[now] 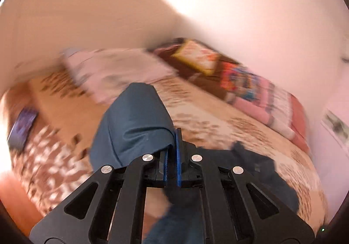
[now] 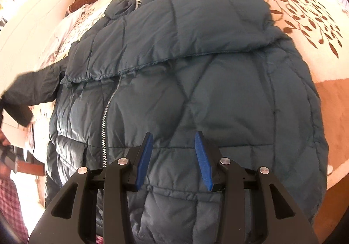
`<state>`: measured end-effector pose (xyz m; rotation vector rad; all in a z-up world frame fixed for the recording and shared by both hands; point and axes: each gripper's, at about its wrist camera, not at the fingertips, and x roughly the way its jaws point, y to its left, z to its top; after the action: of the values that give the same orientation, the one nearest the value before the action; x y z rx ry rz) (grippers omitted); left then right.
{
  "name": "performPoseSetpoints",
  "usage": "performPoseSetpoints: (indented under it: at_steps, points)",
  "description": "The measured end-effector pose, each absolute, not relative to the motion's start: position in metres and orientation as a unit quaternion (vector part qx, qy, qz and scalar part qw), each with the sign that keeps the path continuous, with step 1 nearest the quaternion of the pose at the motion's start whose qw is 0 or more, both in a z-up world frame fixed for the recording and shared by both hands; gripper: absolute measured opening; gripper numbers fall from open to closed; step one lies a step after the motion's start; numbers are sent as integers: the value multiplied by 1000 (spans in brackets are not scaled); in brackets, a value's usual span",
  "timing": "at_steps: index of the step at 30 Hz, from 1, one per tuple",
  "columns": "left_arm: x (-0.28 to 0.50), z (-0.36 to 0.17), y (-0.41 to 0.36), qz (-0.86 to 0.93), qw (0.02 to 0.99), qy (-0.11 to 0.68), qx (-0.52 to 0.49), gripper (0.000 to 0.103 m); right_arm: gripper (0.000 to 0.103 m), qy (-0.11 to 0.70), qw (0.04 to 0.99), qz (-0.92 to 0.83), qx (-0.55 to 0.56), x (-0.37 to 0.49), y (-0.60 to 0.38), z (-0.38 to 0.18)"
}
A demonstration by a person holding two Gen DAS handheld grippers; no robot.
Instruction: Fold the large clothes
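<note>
A dark teal quilted puffer jacket (image 2: pixel 196 95) lies on the bed, zipper (image 2: pixel 109 108) facing up, with one sleeve folded across its chest (image 2: pixel 185 32). My right gripper (image 2: pixel 173 137) is open and empty, hovering just above the jacket's lower front. My left gripper (image 1: pixel 172 135) is shut on the jacket's other sleeve (image 1: pixel 135 122) and holds it lifted above the bed; this view is motion-blurred. That sleeve also shows stretched out to the left in the right wrist view (image 2: pixel 30 89).
The bed has a cream cover with a brown leaf pattern (image 2: pixel 305 15). Pillows (image 1: pixel 196 58) and folded bright blankets (image 1: pixel 257 89) lie at the head of the bed. A pale wall (image 1: pixel 240 4) rises behind it. A purple item (image 1: pixel 21 128) lies at the bed's left edge.
</note>
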<state>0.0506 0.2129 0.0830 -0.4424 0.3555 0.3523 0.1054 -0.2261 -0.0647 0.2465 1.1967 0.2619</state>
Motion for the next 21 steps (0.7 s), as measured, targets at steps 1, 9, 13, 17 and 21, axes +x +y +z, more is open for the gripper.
performPoseSetpoints:
  at_steps: [1,9,13,17,21]
  points:
    - [55,91,202,153,951,173,-205,5,41,558,812,120,120,104,-230,-64]
    - [104,98,98,-8,964,222,-150,5,41,538,823,104,152,99,-266,-53]
    - [129,65,46,-57,949,282,-128,5,41,529,826,97,166,97,-282,-50]
    - [148,20,7,-73,932,341,-101,5,41,527,827,93,172,97,-291,-51]
    - [158,-20,-21,-83,912,394,-78,6,41,532,824,93,173,98,-295,-55]
